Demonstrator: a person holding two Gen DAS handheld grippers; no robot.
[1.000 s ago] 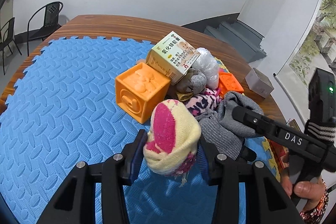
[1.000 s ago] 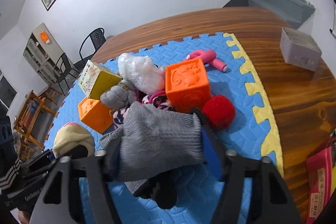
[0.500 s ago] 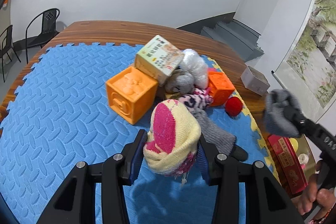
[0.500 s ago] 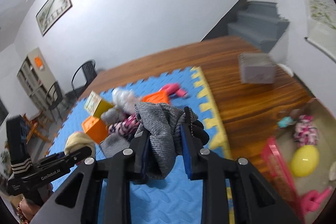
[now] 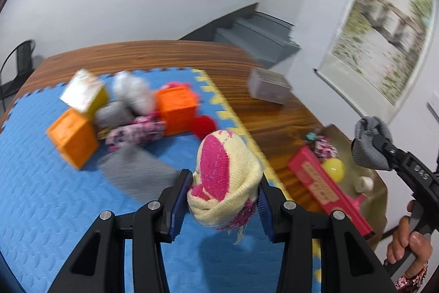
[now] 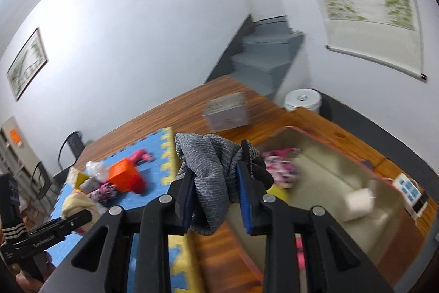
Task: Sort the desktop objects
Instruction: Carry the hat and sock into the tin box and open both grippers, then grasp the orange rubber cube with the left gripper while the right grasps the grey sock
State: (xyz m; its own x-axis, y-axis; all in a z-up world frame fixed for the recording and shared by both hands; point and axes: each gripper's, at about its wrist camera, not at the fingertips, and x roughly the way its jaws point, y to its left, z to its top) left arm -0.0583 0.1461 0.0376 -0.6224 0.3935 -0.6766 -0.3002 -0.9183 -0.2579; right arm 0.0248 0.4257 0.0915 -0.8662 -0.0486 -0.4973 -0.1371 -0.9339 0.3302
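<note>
My left gripper (image 5: 223, 197) is shut on a rolled yellow and pink sock (image 5: 225, 180), held above the right edge of the blue foam mat (image 5: 55, 197). My right gripper (image 6: 216, 188) is shut on a grey sock (image 6: 211, 175), held above the near edge of a shallow tray (image 6: 337, 144); it also shows in the left wrist view (image 5: 370, 144). The tray holds a patterned sock (image 6: 279, 169), a yellow ball (image 5: 333, 169), a pink box (image 5: 326, 191) and a white item (image 6: 359, 199).
On the mat lie two orange cubes (image 5: 72, 137) (image 5: 177, 110), a yellow-white box (image 5: 83, 94), a clear bag (image 5: 133, 91), a patterned sock (image 5: 134, 132), a grey sock (image 5: 137, 175) and a red ball (image 5: 203, 125). A grey box (image 5: 269, 85) sits on the wooden table (image 5: 153, 54).
Both grippers swung right, away from the pile. The right gripper carried the grey sock from over the mat to over the tray. The left still holds the yellow and pink sock.
</note>
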